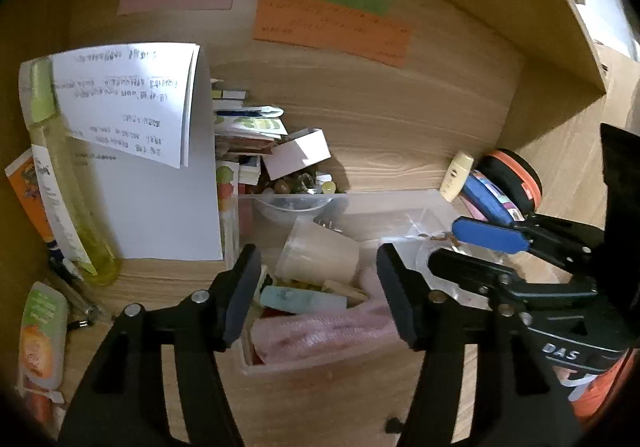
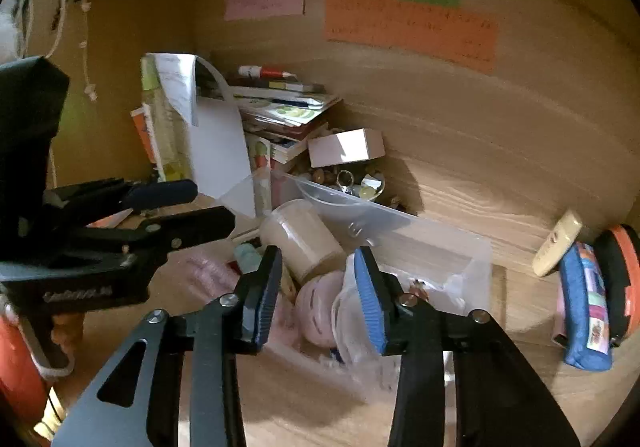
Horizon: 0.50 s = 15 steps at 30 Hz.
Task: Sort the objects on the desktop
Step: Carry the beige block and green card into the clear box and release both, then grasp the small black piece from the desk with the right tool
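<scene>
The clear plastic bin (image 1: 400, 203) is sitting on the wooden desk (image 1: 400, 119) near the back panel, already holding a frosted jar (image 2: 300, 235) lying on its side, a pink ribbed pouch (image 1: 320, 331), a pale blue case (image 1: 300, 297) and crinkled plastic wrap (image 2: 352, 311). The work looks to be in the gathering step: loose things are going into the bin. Both tools are hovering over it with nothing in them; the left gripper (image 1: 320, 291) is standing wide apart above the soft pouch, and the right gripper (image 2: 316, 295) is spread above the wrap. Next probably calls for reaching right, toward the cream tube (image 2: 558, 245) and the blue fabric pencil case (image 2: 580, 311) lying against the orange-rimmed round case (image 2: 622, 279).
</scene>
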Each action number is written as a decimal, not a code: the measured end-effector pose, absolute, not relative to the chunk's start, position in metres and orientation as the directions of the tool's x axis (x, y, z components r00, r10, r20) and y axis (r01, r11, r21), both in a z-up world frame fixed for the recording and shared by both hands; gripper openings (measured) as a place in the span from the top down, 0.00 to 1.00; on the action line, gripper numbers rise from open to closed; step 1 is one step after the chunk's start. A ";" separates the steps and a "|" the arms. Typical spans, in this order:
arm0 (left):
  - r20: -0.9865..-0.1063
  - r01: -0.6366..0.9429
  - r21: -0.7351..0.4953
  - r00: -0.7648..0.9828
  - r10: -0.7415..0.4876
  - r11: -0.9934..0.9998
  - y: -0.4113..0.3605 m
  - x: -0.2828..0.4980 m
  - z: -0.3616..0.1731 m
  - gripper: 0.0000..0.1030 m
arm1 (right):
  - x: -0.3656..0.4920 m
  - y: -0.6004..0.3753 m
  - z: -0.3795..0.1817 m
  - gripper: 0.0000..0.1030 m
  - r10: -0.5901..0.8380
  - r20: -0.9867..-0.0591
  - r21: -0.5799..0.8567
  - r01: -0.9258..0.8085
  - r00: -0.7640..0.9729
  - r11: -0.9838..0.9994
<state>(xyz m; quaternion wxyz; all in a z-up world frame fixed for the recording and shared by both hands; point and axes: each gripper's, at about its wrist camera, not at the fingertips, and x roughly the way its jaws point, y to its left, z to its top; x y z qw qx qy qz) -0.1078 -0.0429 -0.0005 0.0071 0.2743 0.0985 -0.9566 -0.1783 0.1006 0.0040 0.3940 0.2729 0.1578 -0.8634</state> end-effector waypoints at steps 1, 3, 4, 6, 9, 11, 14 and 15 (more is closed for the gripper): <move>-0.524 0.067 -0.181 -0.851 0.038 -0.981 -0.041 -0.105 0.000 0.39 | -0.174 0.103 0.005 0.62 -0.596 -0.590 -0.062 0.767 -0.545 -0.639; -0.520 0.070 -0.171 -0.853 0.030 -0.983 -0.038 -0.100 0.001 0.34 | -0.165 0.108 0.007 0.58 -0.601 -0.580 -0.069 0.768 -0.550 -0.637; -0.519 0.071 -0.167 -0.854 0.027 -0.983 -0.037 -0.096 0.001 0.33 | -0.159 0.111 0.007 0.57 -0.604 -0.574 -0.074 0.770 -0.553 -0.634; -0.518 0.074 -0.164 -0.855 0.022 -0.984 -0.037 -0.090 0.001 0.32 | -0.150 0.115 0.007 0.56 -0.607 -0.566 -0.084 0.772 -0.558 -0.630; -0.521 0.080 -0.156 -0.854 0.013 -0.985 -0.037 -0.081 0.000 0.30 | -0.137 0.121 0.004 0.55 -0.615 -0.564 -0.087 0.780 -0.551 -0.619; -0.524 0.085 -0.153 -0.852 0.008 -0.985 -0.037 -0.074 -0.002 0.29 | -0.131 0.124 -0.001 0.54 -0.616 -0.573 -0.086 0.787 -0.541 -0.611; -0.532 0.093 -0.154 -0.847 0.003 -0.984 -0.037 -0.064 -0.006 0.29 | -0.120 0.129 -0.010 0.51 -0.619 -0.592 -0.075 0.800 -0.517 -0.596; -0.536 0.098 -0.153 -0.845 0.000 -0.983 -0.037 -0.061 -0.008 0.29 | -0.118 0.130 -0.014 0.51 -0.622 -0.598 -0.067 0.806 -0.505 -0.589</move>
